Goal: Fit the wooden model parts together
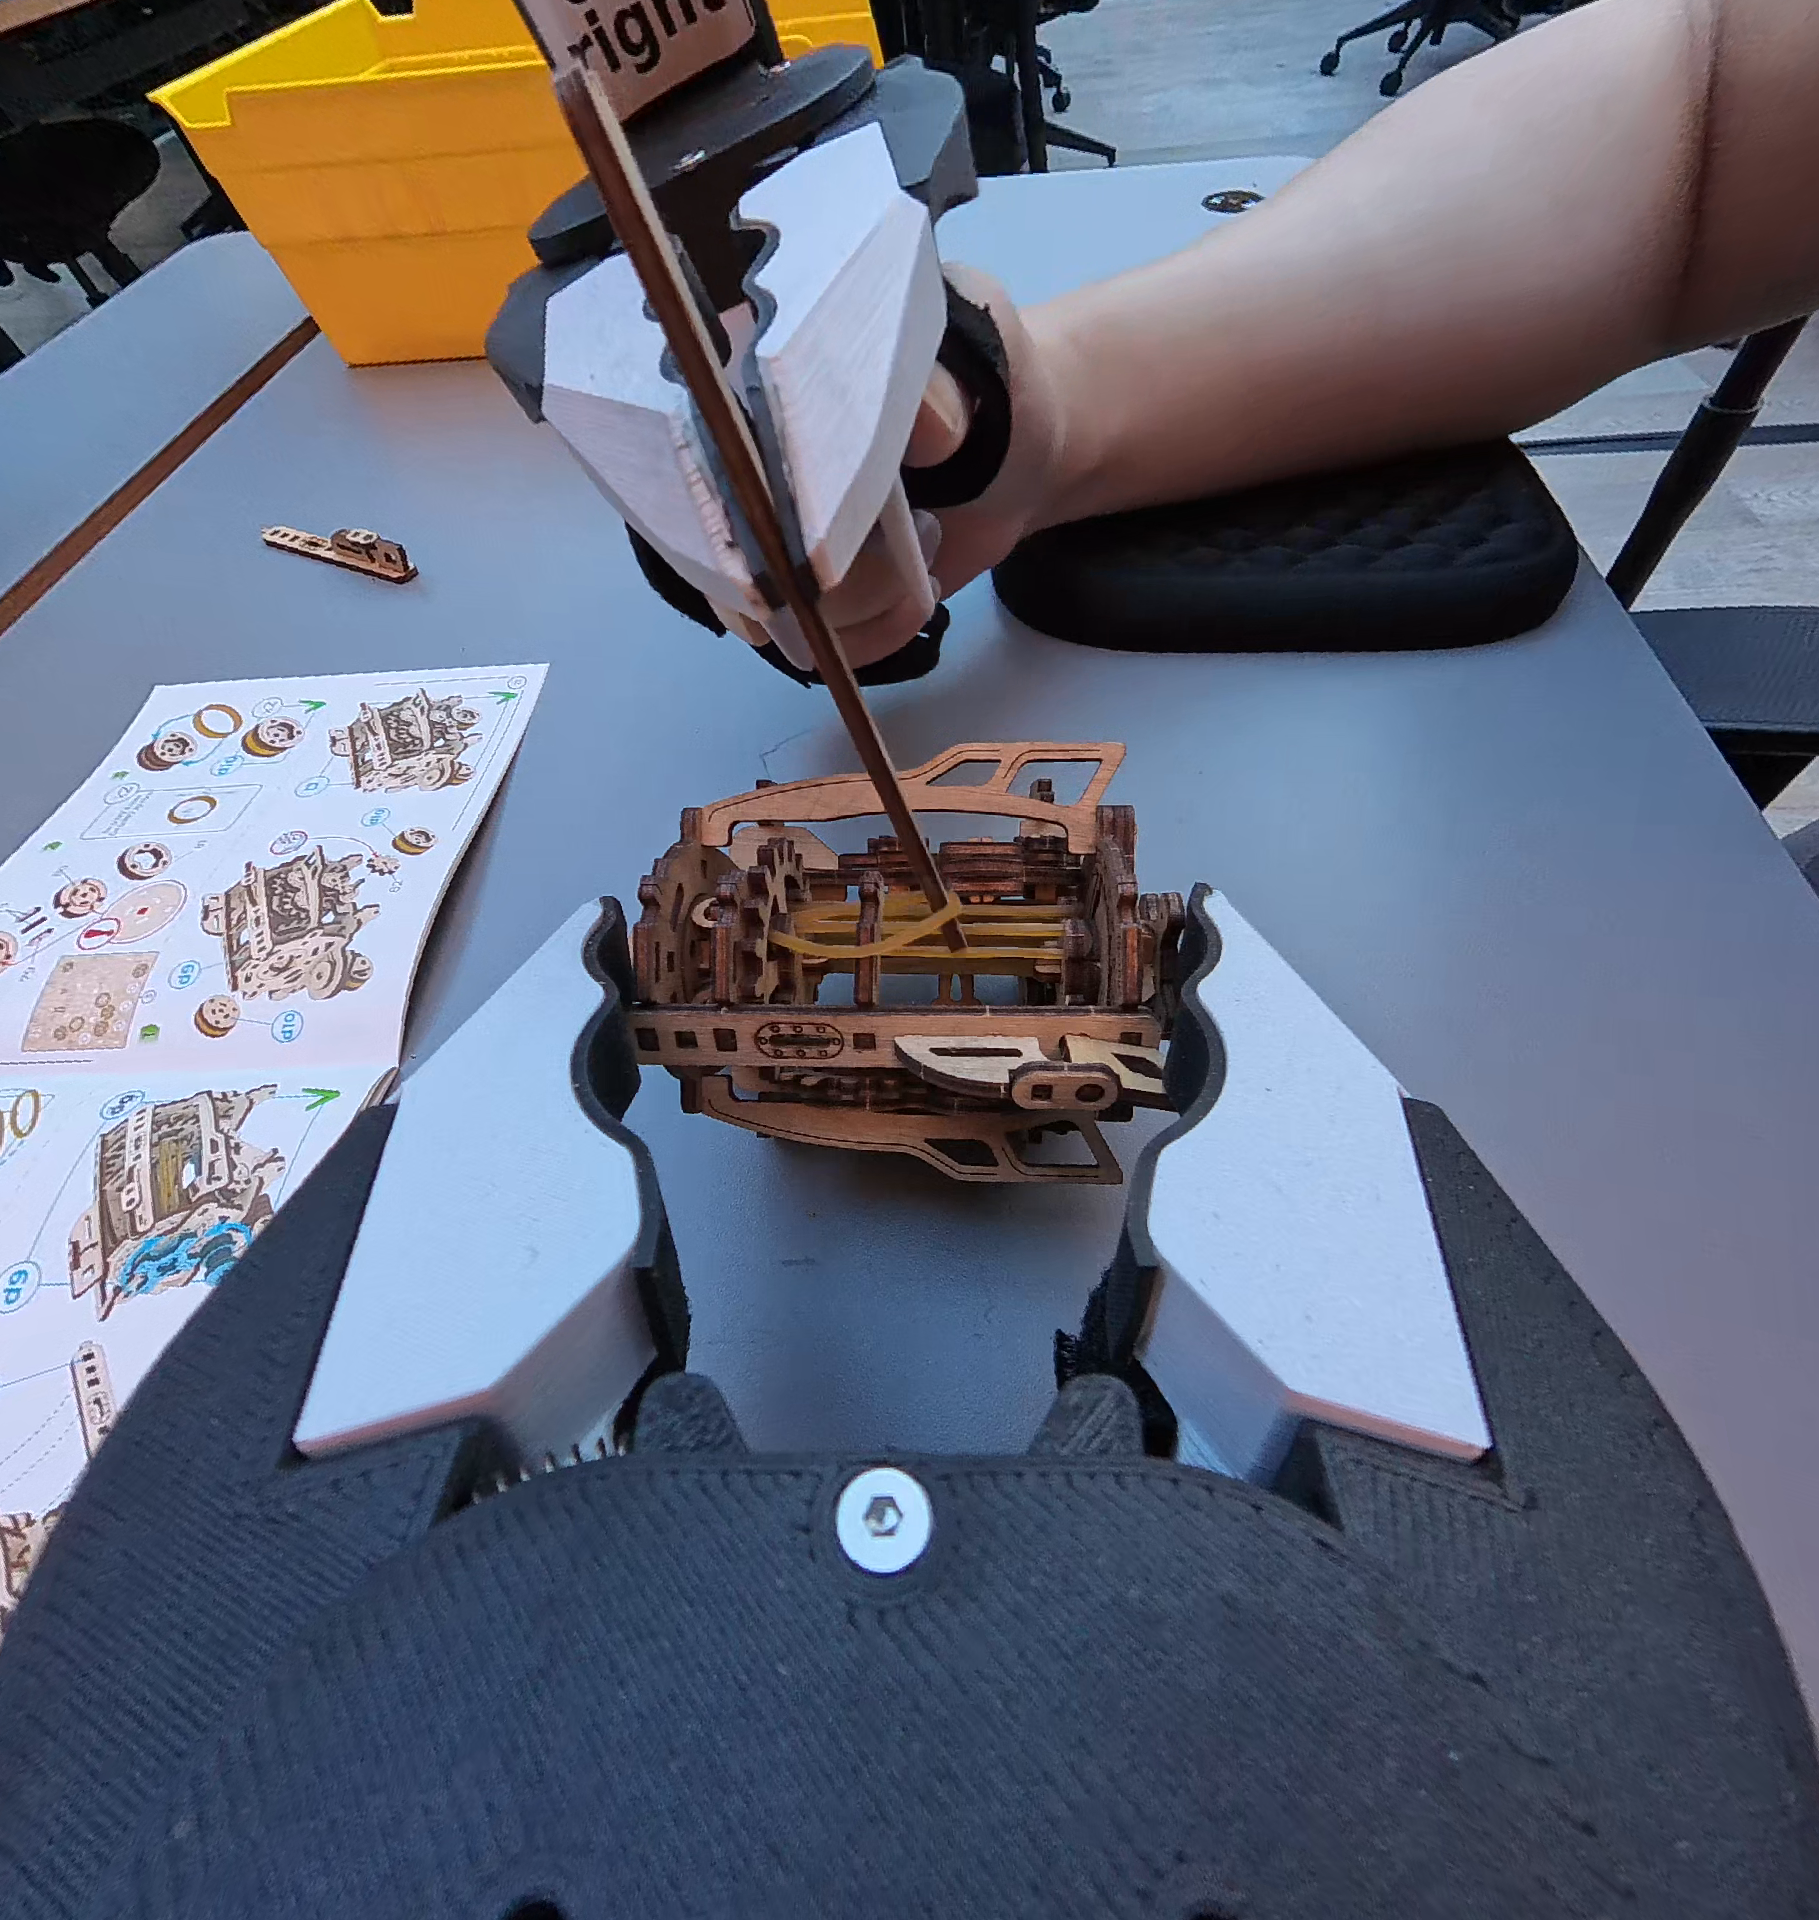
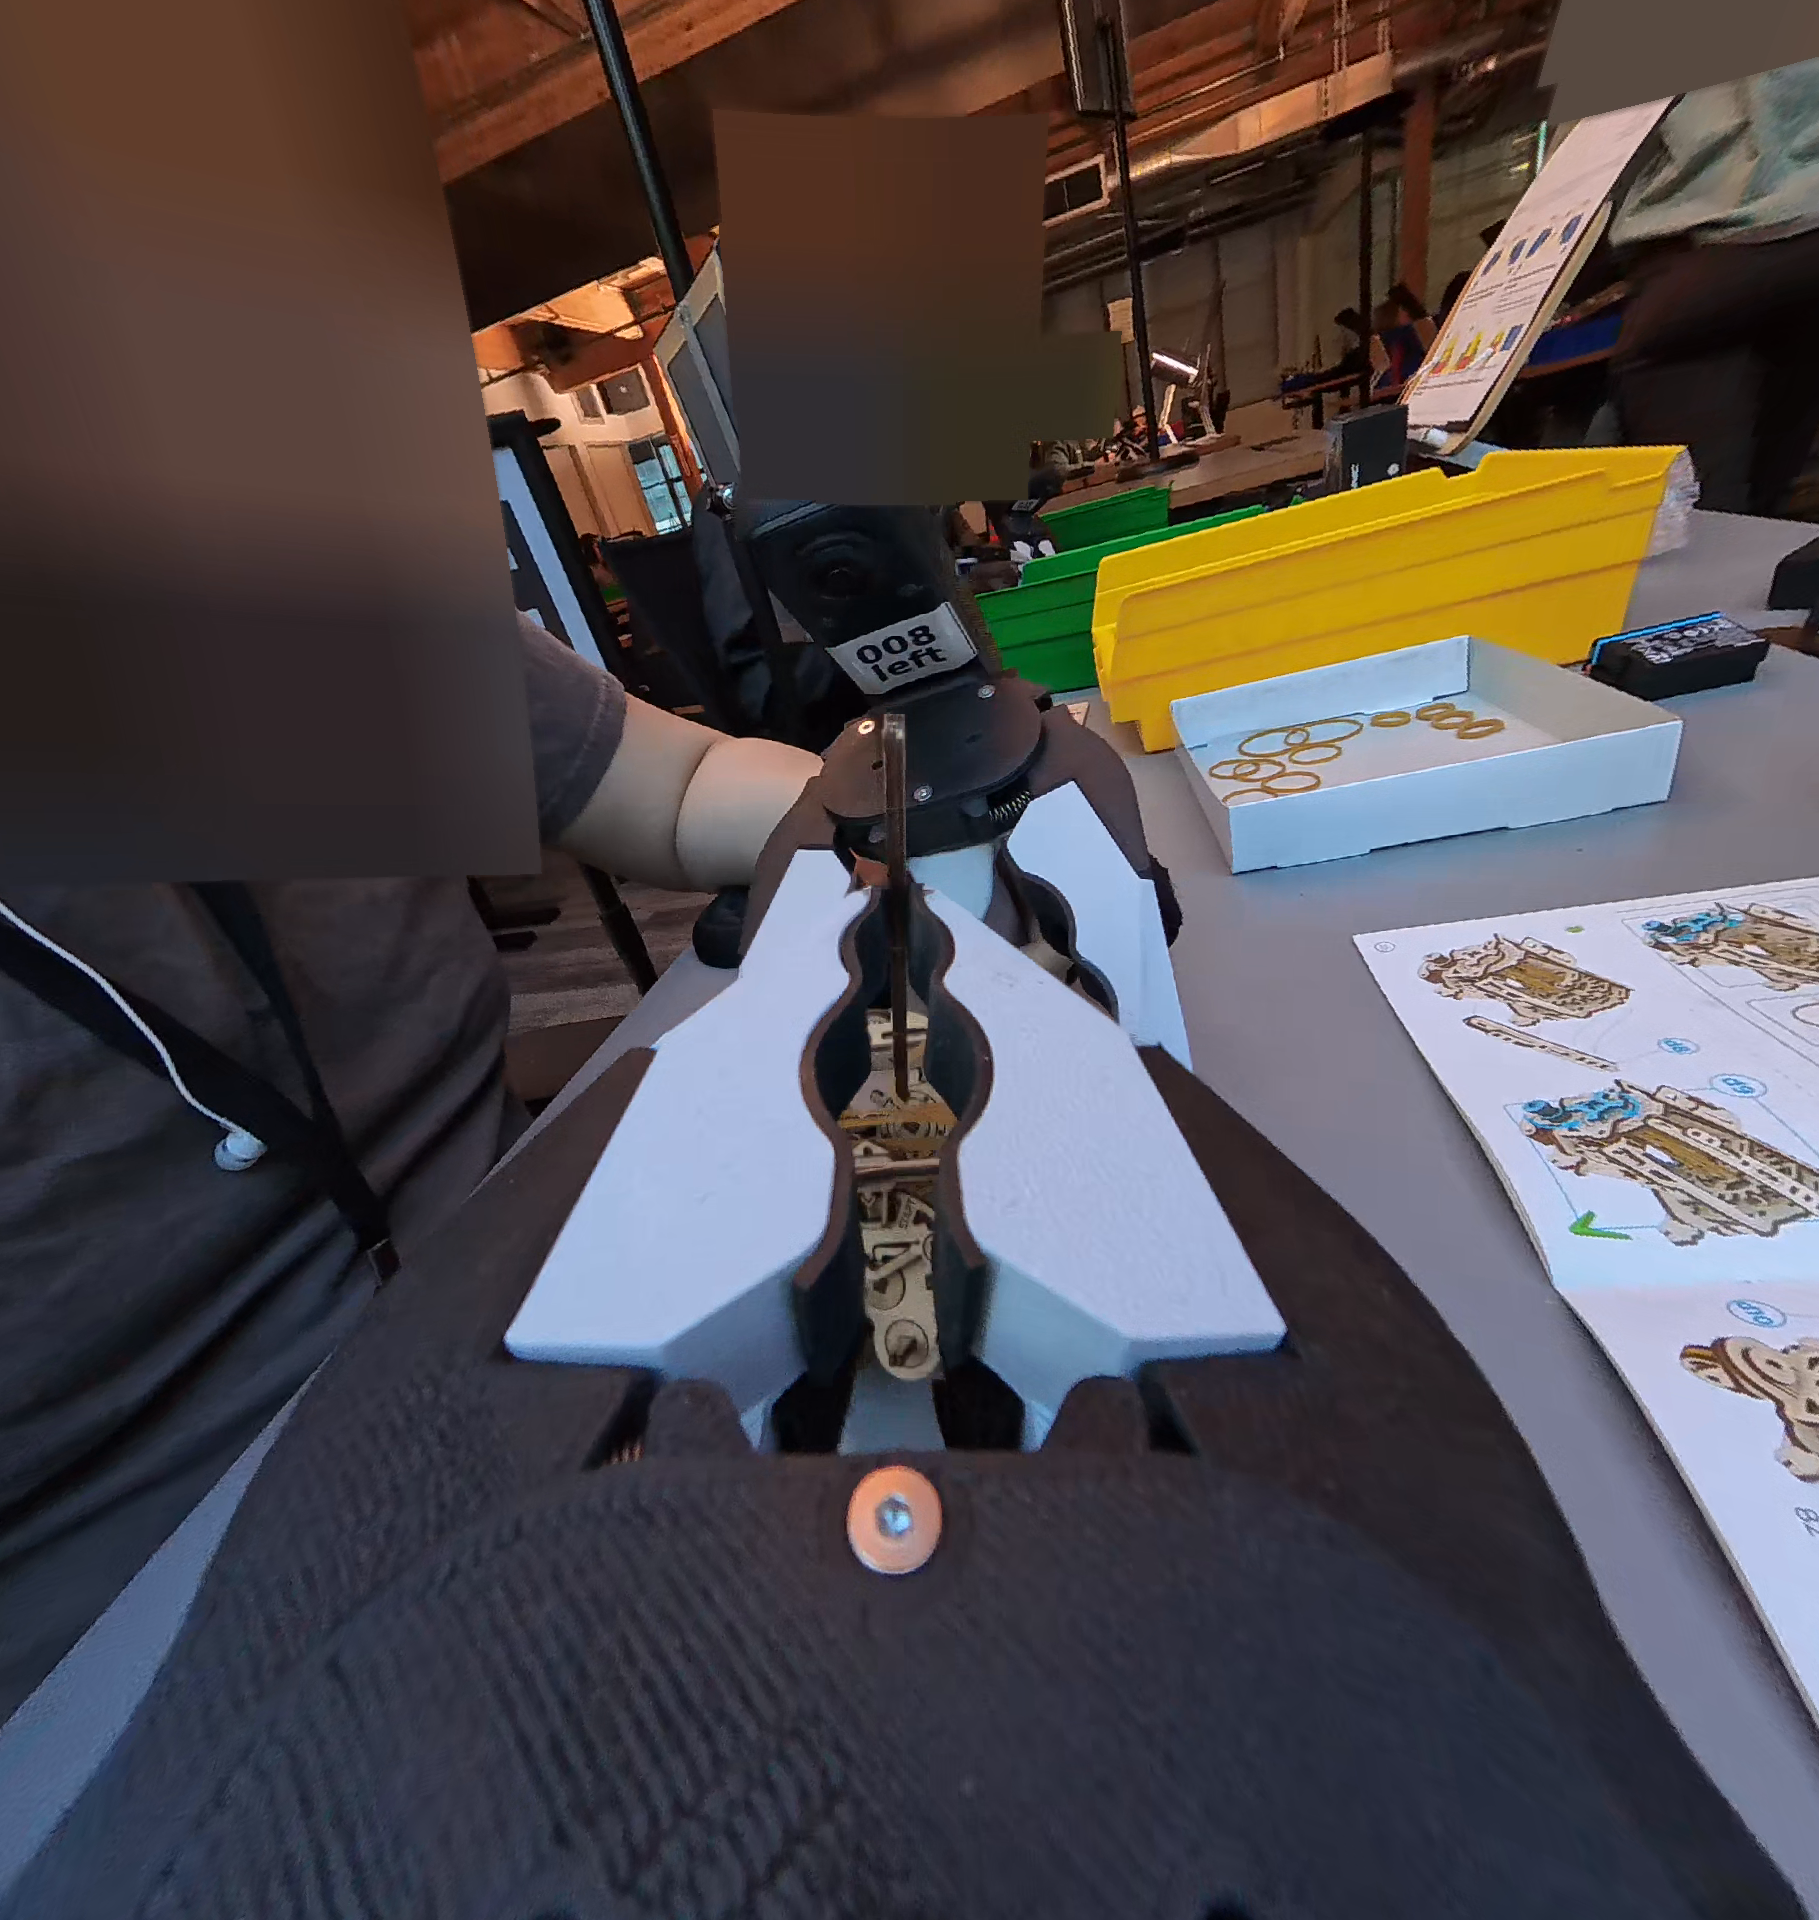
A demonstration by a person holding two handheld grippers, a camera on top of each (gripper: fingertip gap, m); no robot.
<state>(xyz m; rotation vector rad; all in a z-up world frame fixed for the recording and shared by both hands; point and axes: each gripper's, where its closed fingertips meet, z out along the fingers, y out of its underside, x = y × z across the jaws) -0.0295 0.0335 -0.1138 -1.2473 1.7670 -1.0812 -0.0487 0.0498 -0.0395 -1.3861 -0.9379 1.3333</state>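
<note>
The wooden model (image 1: 884, 966), a small open frame with gears, stands on the grey table (image 1: 1404, 935). Yellow rubber bands (image 1: 884, 930) stretch across its inside. My left gripper (image 1: 900, 914) is shut on the model, one finger against each end. My right gripper (image 1: 770, 603) hangs above it, shut on a thin wooden stick (image 1: 853, 717). The stick slants down and its tip touches the rubber bands. In the right wrist view my right gripper (image 2: 894, 914) pinches the stick (image 2: 892, 831) edge-on. The model (image 2: 894, 1247) shows through the gap between the fingers.
An instruction sheet (image 1: 209, 883) lies left of the model. A loose wooden part (image 1: 339, 551) lies beyond it. A yellow bin (image 1: 396, 208) stands at the back. A black pad (image 1: 1289, 551) sits under the person's forearm. A white tray (image 2: 1424, 821) holds several rubber bands. The gap from one gripper's tips to the other's is roughly 7 cm.
</note>
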